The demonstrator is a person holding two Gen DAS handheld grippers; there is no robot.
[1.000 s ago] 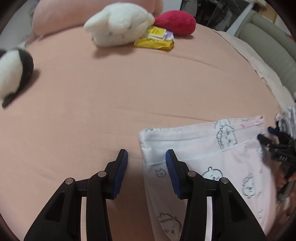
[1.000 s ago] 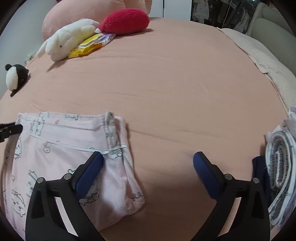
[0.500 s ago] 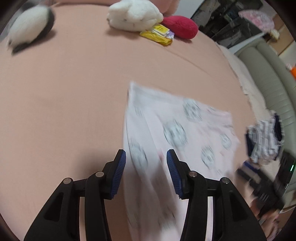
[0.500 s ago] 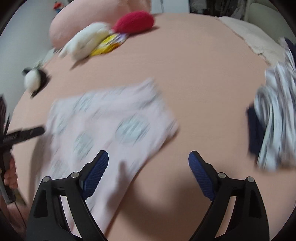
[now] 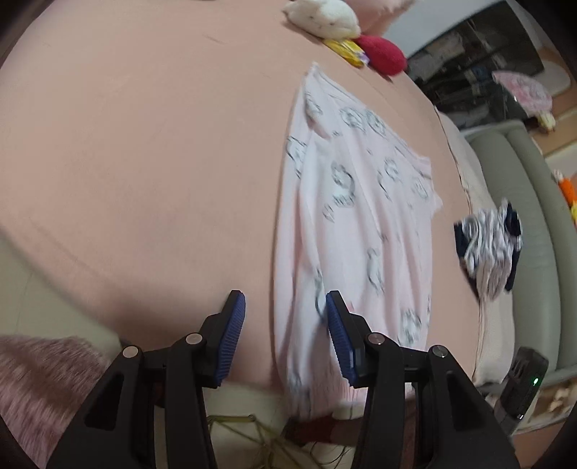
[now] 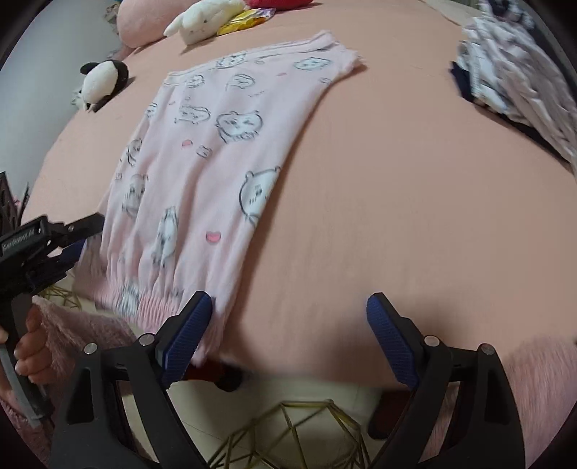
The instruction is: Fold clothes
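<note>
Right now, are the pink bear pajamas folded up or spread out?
Spread out: the pink pajamas lie flat on the bed, their hem hanging over its near edge.

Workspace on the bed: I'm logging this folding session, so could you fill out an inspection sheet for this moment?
Surface: bed with a peach sheet, lightly creased.
Job's things: pink printed garment spread flat, its ribbed hem hanging over the near edge.
Clutter: white plush, panda plush, red cushion, yellow packet, rumpled navy-and-white clothes.
Grippers: left gripper open, garment's edge between its fingers; right gripper open, beside the hem.
Cables: nothing seen.
Surroundings: grey padded bed frame, gold wire frame on the floor.
</note>
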